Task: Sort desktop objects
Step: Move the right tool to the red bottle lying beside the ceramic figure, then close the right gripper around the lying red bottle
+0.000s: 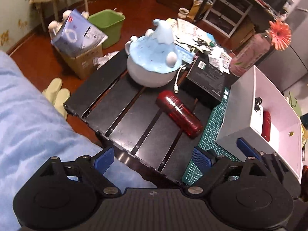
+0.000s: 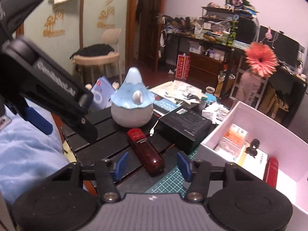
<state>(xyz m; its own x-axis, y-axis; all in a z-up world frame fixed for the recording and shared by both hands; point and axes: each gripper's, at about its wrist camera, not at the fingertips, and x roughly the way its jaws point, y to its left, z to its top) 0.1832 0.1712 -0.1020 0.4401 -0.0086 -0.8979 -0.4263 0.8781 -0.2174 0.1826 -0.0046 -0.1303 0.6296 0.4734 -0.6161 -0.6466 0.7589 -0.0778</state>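
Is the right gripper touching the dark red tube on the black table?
Apart. In the right wrist view, the right gripper straddles the dark red tube, with gaps visible beside both blue pads.

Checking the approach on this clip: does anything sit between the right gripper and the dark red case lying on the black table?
Nothing visible does. In the right wrist view the red case lies just ahead of the right gripper, its near end roughly level with the fingertips, which do not touch it. The black box and white cable lie beyond it.

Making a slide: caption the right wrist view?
Right gripper open around red case on black table, beside white box.
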